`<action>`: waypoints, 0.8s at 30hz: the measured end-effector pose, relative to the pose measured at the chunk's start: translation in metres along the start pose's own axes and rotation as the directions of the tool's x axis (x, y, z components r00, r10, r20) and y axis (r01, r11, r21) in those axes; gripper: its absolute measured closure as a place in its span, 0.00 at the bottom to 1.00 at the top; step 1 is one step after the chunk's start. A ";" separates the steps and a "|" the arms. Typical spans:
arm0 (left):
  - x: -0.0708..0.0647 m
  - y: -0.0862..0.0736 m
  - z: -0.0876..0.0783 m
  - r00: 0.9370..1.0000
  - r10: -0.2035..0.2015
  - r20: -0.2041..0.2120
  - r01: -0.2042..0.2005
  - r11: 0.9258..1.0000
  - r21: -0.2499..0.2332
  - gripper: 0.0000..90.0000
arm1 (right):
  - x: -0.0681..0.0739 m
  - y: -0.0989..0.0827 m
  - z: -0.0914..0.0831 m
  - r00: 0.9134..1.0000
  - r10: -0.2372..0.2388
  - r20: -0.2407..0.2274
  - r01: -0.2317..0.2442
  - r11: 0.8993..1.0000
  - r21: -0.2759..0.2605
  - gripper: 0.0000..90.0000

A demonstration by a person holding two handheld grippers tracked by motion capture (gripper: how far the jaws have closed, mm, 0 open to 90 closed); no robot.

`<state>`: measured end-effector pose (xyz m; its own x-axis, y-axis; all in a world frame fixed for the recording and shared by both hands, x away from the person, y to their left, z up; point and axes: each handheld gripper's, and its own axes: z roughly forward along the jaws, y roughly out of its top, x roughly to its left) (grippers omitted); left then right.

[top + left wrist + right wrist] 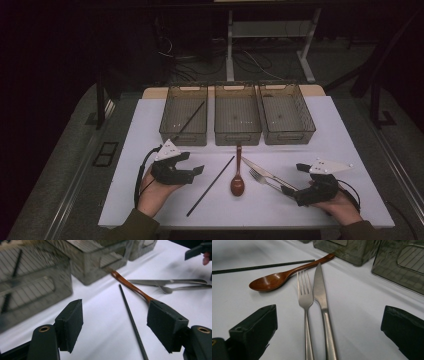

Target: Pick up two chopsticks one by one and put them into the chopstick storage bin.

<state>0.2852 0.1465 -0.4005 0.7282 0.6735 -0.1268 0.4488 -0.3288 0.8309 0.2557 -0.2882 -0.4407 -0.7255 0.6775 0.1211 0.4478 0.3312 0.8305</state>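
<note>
Dim high view with dark surroundings, bright white table point(150, 125), motion-blurred bins point(32, 285), soft shadows

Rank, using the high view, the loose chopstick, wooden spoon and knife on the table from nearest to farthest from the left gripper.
1. Loose chopstick: lies diagonally just right of the left gripper.
2. Wooden spoon: mid-table, beyond the chopstick.
3. Knife: farther right, beside the fork, towards the right gripper.
</note>
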 end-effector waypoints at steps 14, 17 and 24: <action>-0.013 -0.021 0.016 0.998 0.002 0.057 -0.007 0.996 0.094 0.50 | 0.005 0.000 0.005 1.000 -0.007 -0.008 0.007 1.000 0.013 0.00; -0.018 -0.024 0.024 0.997 0.009 0.078 -0.018 0.992 0.122 0.58 | 0.005 0.000 0.005 1.000 -0.009 -0.007 0.009 1.000 0.013 0.00; -0.027 -0.029 0.036 0.995 0.017 0.101 -0.036 0.981 0.188 0.74 | 0.004 0.000 0.004 1.000 -0.006 -0.002 0.006 1.000 0.016 0.00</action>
<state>0.2714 0.1144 -0.4403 0.7842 0.5977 -0.1668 0.5121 -0.4715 0.7180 0.2550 -0.2826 -0.4423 -0.7290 0.6744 0.1170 0.4516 0.3454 0.8227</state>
